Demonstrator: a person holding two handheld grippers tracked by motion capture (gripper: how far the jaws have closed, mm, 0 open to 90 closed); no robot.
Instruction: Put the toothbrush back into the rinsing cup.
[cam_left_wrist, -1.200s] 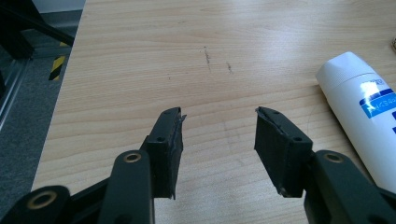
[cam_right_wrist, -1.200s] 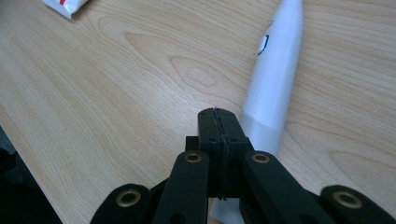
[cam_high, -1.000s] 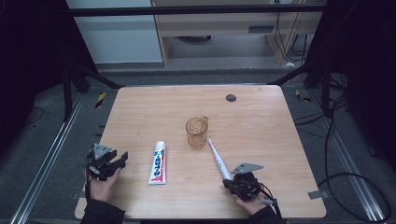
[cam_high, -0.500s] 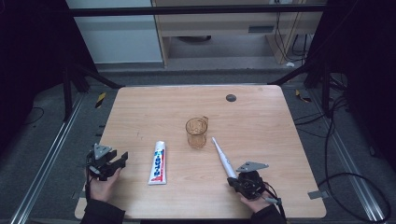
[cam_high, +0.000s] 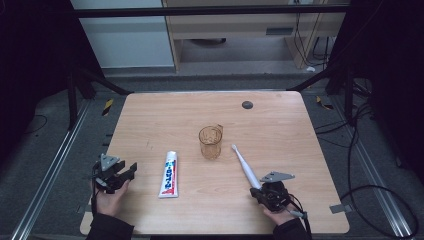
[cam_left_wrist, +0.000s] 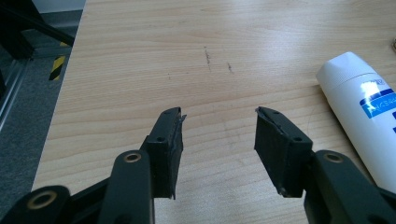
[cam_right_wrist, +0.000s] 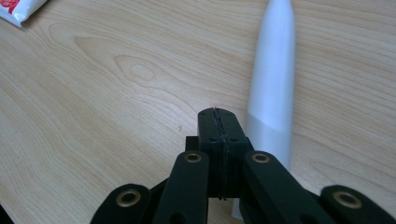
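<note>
Resting on the wooden table (cam_high: 300, 130), our right gripper (cam_right_wrist: 218, 122) has its jaws pressed together, holding nothing, just beside the white plastic toothbrush (cam_right_wrist: 273, 79). We should open first, then straddle the handle. Our left gripper (cam_left_wrist: 218, 135) waits open, empty, near the white toothpaste tube (cam_left_wrist: 369, 107).

A light wooden table (cam_high: 150, 115) stood on a grey floor (cam_high: 45, 135), flanked by metal rails (cam_high: 47, 170). Near its middle stood an upright, amber-tinted transparent cup (cam_high: 210, 141); a small dark round mark (cam_high: 247, 104) lay toward the far edge, well apart from the cup. Faint dark scratches (cam_left_wrist: 206, 55) marked the wood. Beyond the table were a pale cabinet (cam_high: 130, 35) and a wooden shelf unit (cam_high: 240, 30). Black cables (cam_high: 370, 150) trailed across the floor at the right.
</note>
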